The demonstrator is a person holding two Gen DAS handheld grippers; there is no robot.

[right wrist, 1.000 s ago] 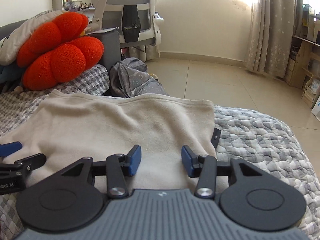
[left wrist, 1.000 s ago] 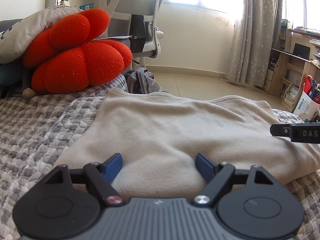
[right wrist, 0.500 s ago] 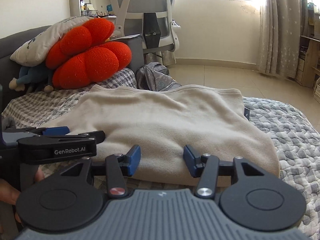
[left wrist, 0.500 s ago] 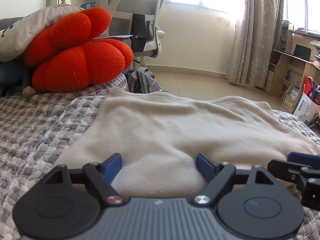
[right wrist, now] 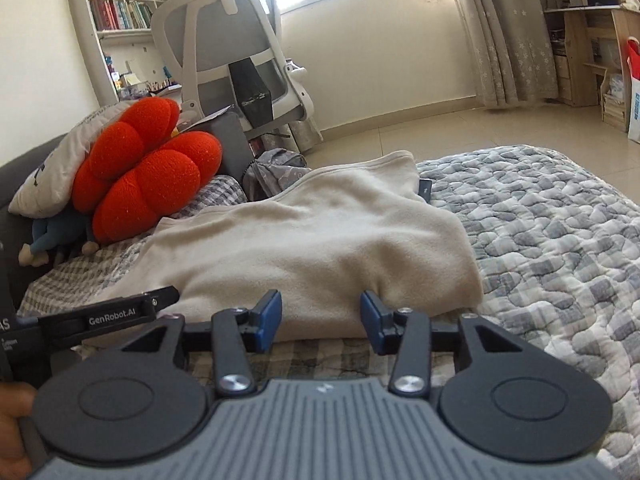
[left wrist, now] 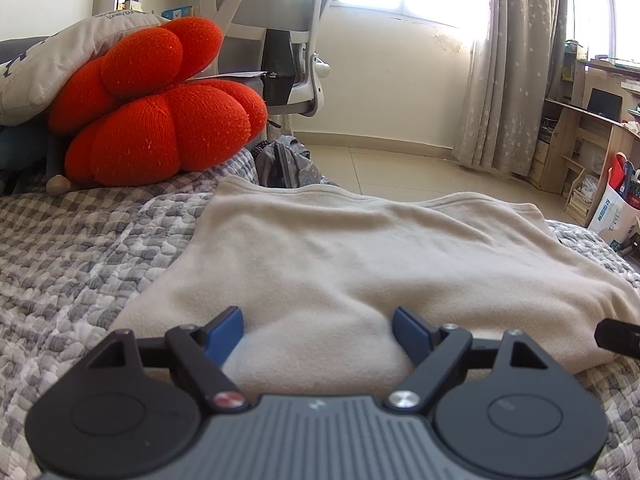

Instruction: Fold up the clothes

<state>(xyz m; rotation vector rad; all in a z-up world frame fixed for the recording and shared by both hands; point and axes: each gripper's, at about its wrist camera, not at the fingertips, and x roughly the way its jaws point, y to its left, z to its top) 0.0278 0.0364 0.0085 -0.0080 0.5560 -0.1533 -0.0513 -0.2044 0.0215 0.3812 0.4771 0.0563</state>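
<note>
Nearest in the left wrist view, the left gripper (left wrist: 318,330) sits with its blue pads spread wide, as it did a second ago, and the near edge of the beige garment (left wrist: 360,264) bulges up into the gap between them without being pinched. The left view has hardly changed since then. The right gripper has changed more: half a second ago its finger and blue pad reached well into the lower right of the left view, and now only a black tip shows at that edge.

In the right wrist view, the right gripper (right wrist: 320,322) has its jaws apart too, holding nothing. It has rolled and swung since the earlier frame, so the room now tilts and the bookshelf (right wrist: 120,12) shows at top left. The garment's folded near corner lies just beyond its pads, close to touching, with a strip of the grey checked quilt (right wrist: 560,248) visible under them. The left gripper's black finger, marked GenRobot.AI, rests at the garment's near-left edge.

The garment lies folded flat on the quilt, spread away from both grippers toward the bed's far edge. Beyond it, to the left, an orange knotted cushion (left wrist: 156,108) leans against a grey pillow (left wrist: 48,64). A grey backpack (right wrist: 276,170) sits past the bed's edge, then a white office chair (right wrist: 236,52), and farthest off the curtain (left wrist: 516,64).
</note>
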